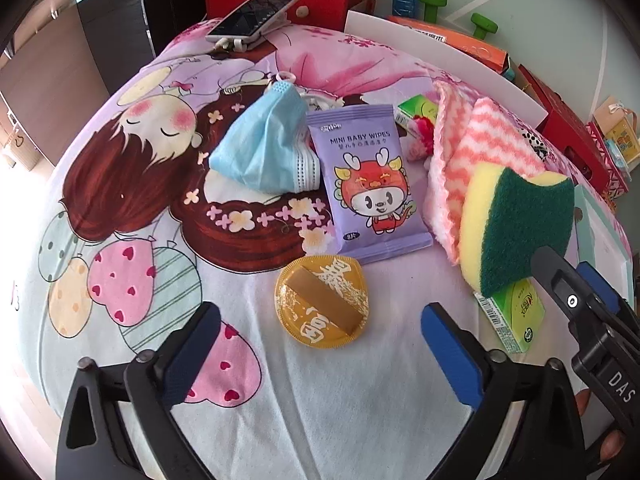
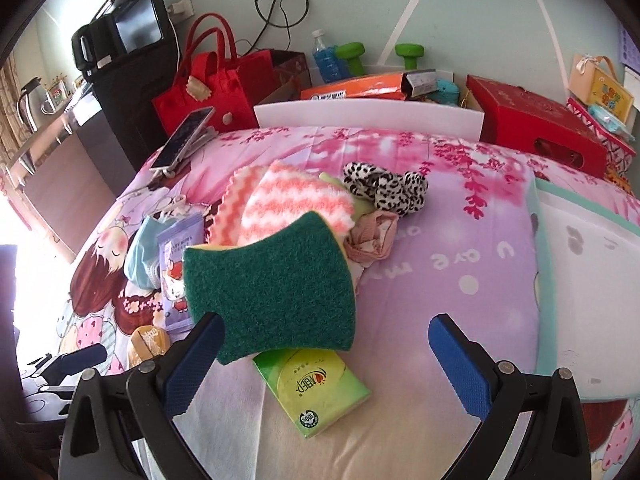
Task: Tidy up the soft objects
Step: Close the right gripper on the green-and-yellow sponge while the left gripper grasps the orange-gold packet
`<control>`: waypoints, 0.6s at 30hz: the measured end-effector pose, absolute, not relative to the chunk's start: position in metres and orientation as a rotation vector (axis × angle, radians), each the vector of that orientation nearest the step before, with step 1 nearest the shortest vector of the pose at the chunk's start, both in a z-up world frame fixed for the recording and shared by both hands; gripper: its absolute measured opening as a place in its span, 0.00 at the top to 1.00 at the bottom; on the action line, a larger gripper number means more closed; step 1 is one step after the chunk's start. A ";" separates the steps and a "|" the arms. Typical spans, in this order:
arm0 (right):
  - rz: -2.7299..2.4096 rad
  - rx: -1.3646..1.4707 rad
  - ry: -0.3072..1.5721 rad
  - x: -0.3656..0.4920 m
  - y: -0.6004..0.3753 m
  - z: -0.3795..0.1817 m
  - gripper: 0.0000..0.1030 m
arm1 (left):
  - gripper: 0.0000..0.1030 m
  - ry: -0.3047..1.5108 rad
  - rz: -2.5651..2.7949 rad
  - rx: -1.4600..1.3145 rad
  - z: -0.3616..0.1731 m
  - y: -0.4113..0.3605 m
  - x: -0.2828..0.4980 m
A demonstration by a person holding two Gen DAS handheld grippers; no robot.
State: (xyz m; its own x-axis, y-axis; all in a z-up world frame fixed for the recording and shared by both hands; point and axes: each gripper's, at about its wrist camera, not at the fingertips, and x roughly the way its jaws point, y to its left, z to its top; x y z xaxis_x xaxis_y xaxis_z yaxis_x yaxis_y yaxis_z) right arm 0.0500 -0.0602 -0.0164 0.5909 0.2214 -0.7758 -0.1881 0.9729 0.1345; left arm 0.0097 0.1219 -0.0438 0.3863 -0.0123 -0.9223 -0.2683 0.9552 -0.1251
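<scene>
A green-and-yellow scouring sponge (image 1: 516,220) leans on a green tissue pack (image 1: 516,316) and a pink striped cloth (image 1: 476,160); it also shows in the right wrist view (image 2: 272,284). My right gripper (image 2: 326,344) is open, its left finger touching the sponge's lower edge, above the tissue pack (image 2: 312,384). My left gripper (image 1: 320,344) is open and empty, just short of a round orange puff (image 1: 322,300). A purple baby-wipes pack (image 1: 368,184) and a blue face mask (image 1: 264,148) lie beyond. A spotted black-and-white scrunchie (image 2: 384,188) and a pink cloth (image 2: 372,240) lie behind the sponge.
A phone (image 1: 254,12) on a stand sits at the bed's far edge. A red bag (image 2: 212,84), red box (image 2: 536,120), orange box (image 2: 356,88) and green dumbbells (image 2: 408,54) line the back. A white teal-edged box (image 2: 592,272) stands at the right.
</scene>
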 end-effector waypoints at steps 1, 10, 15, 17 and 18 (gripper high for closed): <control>0.244 0.047 0.917 0.052 -0.060 -0.019 0.00 | 0.16 1.171 0.158 -0.282 -0.045 0.122 0.010; 0.287 0.143 0.938 0.064 -0.070 -0.033 0.01 | 0.42 1.199 0.143 -0.295 -0.059 0.127 0.013; 0.329 0.160 0.931 0.067 -0.067 -0.035 0.12 | 0.45 1.201 0.145 -0.292 -0.059 0.127 0.014; 0.342 0.165 0.931 0.067 -0.066 -0.034 0.17 | 0.45 1.202 0.146 -0.288 -0.059 0.126 0.016; 0.344 0.164 0.930 0.067 -0.065 -0.034 0.22 | 0.45 1.202 0.147 -0.287 -0.059 0.127 0.017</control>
State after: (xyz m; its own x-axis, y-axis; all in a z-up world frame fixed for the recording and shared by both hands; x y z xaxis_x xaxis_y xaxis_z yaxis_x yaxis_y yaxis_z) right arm 0.0667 -0.0650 -0.0342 0.5480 0.3589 -0.7556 -0.2191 0.9333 0.2844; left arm 0.0166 0.1266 -0.0592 0.3569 -0.0396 -0.9333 -0.2627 0.9545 -0.1410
